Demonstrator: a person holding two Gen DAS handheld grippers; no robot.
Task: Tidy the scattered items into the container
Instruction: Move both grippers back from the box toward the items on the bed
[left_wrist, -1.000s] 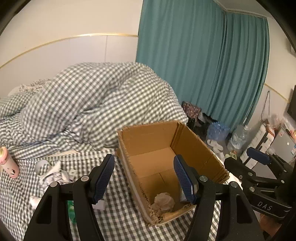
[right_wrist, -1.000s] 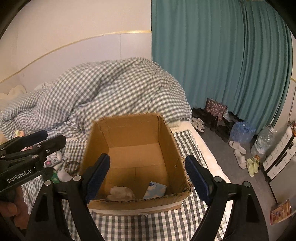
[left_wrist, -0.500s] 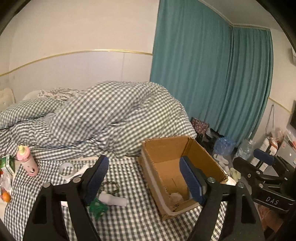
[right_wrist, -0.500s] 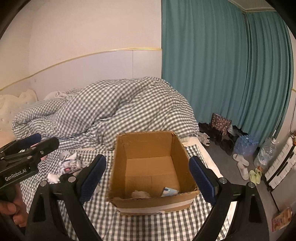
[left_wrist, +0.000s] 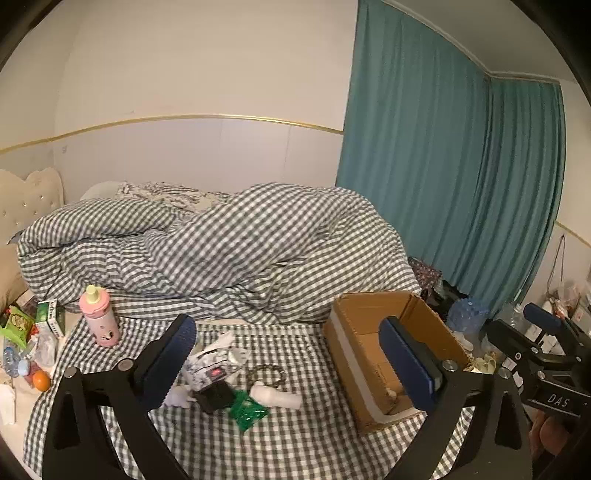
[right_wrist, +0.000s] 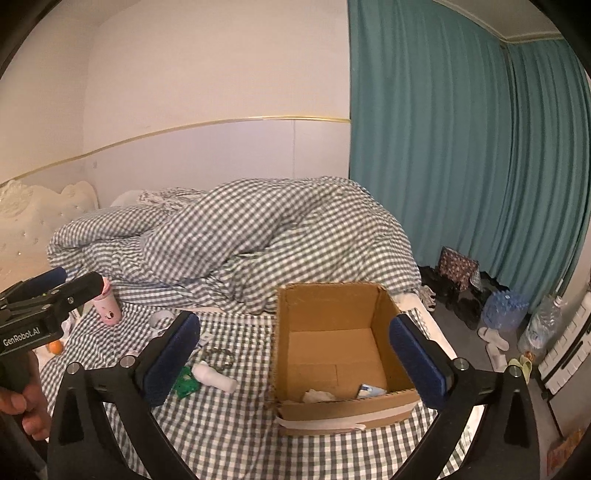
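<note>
Tongs of the left gripper (left_wrist: 288, 363) stand spread wide and empty, raised above the checked bedsheet (left_wrist: 295, 443); those of the right gripper (right_wrist: 295, 363) are likewise parted and hold nothing, framing the cardboard box (right_wrist: 332, 410). Between the left fingers lies the scattered cluster: a crumpled printed packet (left_wrist: 212, 360), a small black object (left_wrist: 214, 397), a green foil wrapper (left_wrist: 248, 410), a white tube (left_wrist: 277, 396) and a bead bracelet (left_wrist: 266, 373), all just beside one another and left of the box. A pink bottle (left_wrist: 99, 319) stands upright farther left, near a heap of snacks and an orange (left_wrist: 40, 380) at the bed's edge. Inside the box rest a crumpled tissue (right_wrist: 317, 396) and a small blue-white pack (right_wrist: 369, 389). Judged by appearance, packet and wrapper are light, soft and crushable, best pinched across a fold; the tube looks stiff and liable to roll, so grip it across its middle. Both grippers are held level, pointing forward over the bed.
</note>
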